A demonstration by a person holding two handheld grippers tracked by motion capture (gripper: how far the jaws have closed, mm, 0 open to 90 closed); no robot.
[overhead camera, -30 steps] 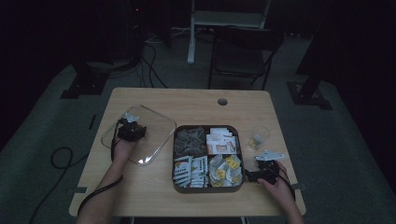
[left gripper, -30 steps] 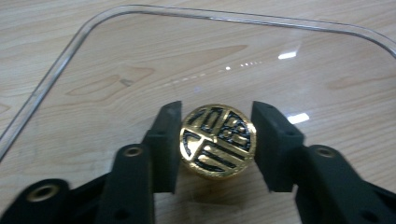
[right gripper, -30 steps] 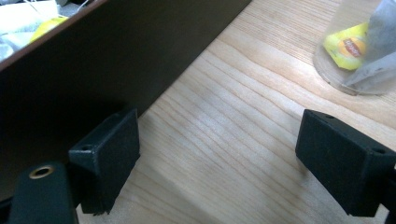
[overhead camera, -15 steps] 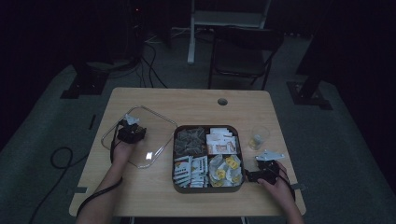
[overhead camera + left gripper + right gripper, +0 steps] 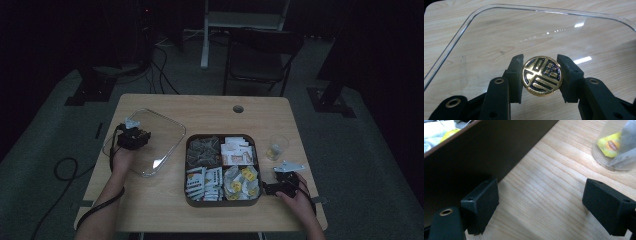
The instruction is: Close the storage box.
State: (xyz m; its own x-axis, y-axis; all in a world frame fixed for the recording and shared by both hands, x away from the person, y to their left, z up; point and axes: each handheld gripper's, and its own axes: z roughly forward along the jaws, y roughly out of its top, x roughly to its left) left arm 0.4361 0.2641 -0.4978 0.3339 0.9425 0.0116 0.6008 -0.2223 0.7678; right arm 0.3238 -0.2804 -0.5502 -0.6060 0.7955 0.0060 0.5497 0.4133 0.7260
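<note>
Left gripper (image 5: 541, 76): fingers (image 5: 515, 75) clamped on the gold knob (image 5: 542, 75) of the clear lid (image 5: 145, 140); one pad on each side of the knob.
Gold knob: round, black pattern on its face, squarely between the fingers.
Clear lid: spreads out beyond and below the left fingers, over the table (image 5: 210, 112); whether its far edge touches the wood cannot be told.
Right gripper (image 5: 541, 205): fingers (image 5: 482, 202) wide apart, nothing between them, bare table beneath.
Brown tray (image 5: 222, 200): its dark wall just beside the right gripper's left finger; packets fill four compartments.
Plastic cup (image 5: 616, 147): beyond the right gripper's right finger, apart from it, with a yellow-tagged sachet inside.
</note>
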